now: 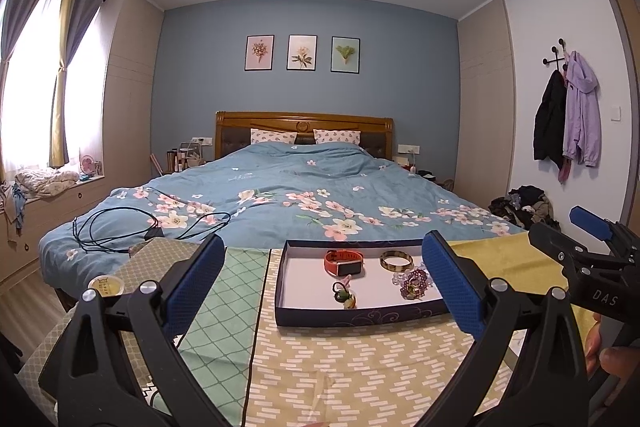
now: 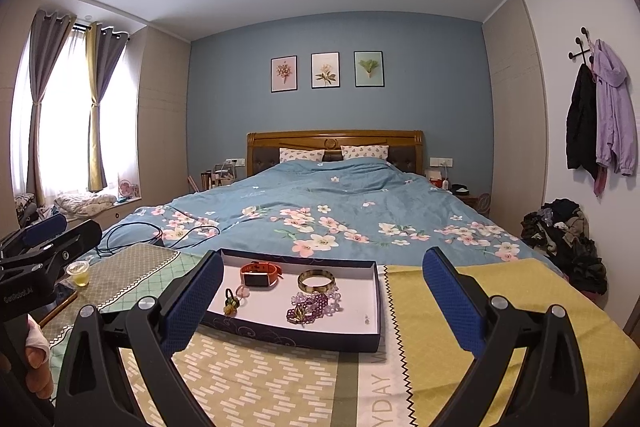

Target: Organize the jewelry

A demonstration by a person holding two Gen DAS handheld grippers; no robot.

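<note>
The left gripper (image 1: 324, 281) has its jaws spread wide and holds nothing; its right blue pad (image 1: 450, 281) covers the right end of the tray (image 1: 360, 317), so part of the purple bead bracelet (image 1: 416, 281) is hidden in the left wrist view. The right gripper (image 2: 322, 297) also stands with jaws wide and bare, and its left pad (image 2: 194, 301) hides the tray's (image 2: 294, 335) near left corner.

The tray is a shallow dark-blue box lid with a white floor. It lies flat on the patterned cloth (image 2: 256, 383) covering the worktop, just before the foot of the bed (image 2: 340, 211), with its long axis running left to right. In it are an orange watch (image 2: 261, 275) toward the back left, lying on its side with the dark face turned toward the cameras; a gold bangle (image 2: 316, 281) lying flat at the back right; the purple bead bracelet (image 2: 314, 307) heaped in front of the bangle, touching it or nearly so; and, at the front left, a green hair tie (image 2: 231, 301) beside a small pink piece (image 2: 243, 291) too small to identify. A tiny speck (image 2: 366, 317) near the tray's right wall is likewise too small to make out.

To the left on the cloth stands a small cup (image 2: 78, 273) of yellowish content. A black cable (image 1: 132, 227) sprawls on the bedcover. Each gripper's body appears at the edge of the other's view, cut off by the frame, with fingers (image 1: 616, 363) of the holding hand partly visible.
</note>
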